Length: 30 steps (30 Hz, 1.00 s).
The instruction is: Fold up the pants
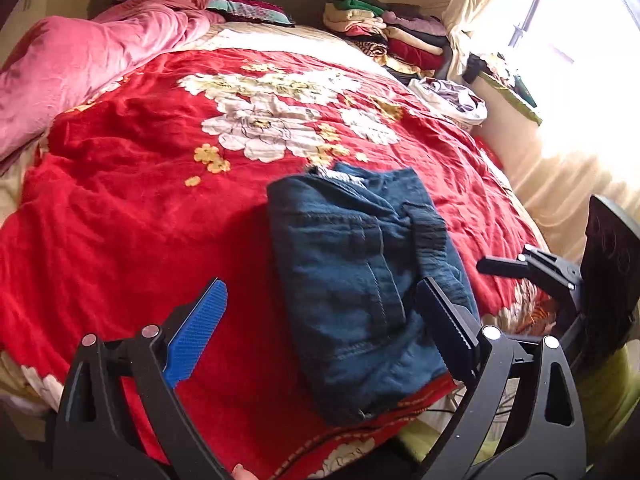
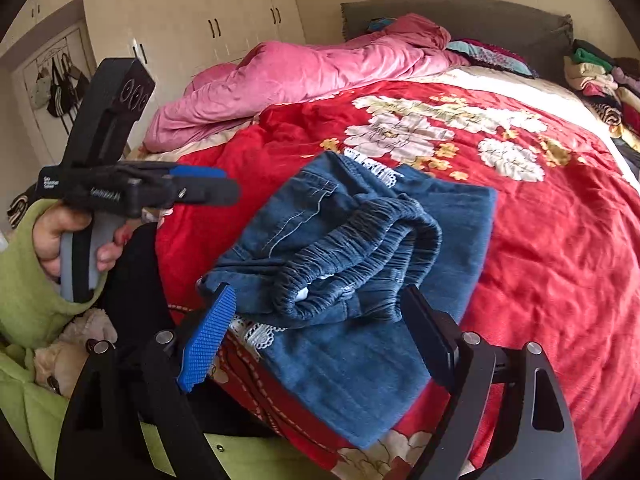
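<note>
Nearest the left wrist camera, the left gripper (image 1: 320, 332) has its fingers spread wide and empty, hovering just above the near edge of the bed (image 1: 120, 208). Between them, from 6 o'clock up toward centre, lie the pants (image 1: 360, 272): blue denim already folded into a compact bundle on the red floral bedspread (image 1: 140, 152). In the right wrist view, the right gripper (image 2: 320, 336) is likewise open and holds nothing, its fingers either side of the gathered elastic waistband (image 2: 360, 248), which sits rumpled on top. The fold looks nearly finished; a good finish would likely mean pressing the waistband flat and squaring the edges without dragging the layers apart. Further off, at 11 o'clock, a pink quilt (image 1: 80, 64) is heaped; at 1 o'clock, stacked folded clothes (image 1: 396, 36) sit by the headboard.
</note>
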Each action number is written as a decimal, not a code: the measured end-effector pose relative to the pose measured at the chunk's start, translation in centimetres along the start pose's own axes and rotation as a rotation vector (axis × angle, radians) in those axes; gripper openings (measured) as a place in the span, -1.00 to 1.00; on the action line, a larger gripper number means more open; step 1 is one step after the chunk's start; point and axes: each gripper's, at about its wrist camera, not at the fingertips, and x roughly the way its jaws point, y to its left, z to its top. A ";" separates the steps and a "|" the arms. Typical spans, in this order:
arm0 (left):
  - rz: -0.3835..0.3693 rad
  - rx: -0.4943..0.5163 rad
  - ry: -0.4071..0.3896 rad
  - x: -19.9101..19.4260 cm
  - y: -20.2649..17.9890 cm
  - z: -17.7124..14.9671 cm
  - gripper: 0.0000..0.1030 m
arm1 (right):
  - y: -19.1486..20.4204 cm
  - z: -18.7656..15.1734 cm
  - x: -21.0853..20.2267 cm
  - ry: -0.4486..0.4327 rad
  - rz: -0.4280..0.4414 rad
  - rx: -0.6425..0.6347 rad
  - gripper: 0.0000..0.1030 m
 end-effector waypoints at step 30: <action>0.011 0.133 0.064 7.9 -2.1 2.3 0.46 | -1.1 -1.6 2.6 0.097 -0.005 0.094 0.36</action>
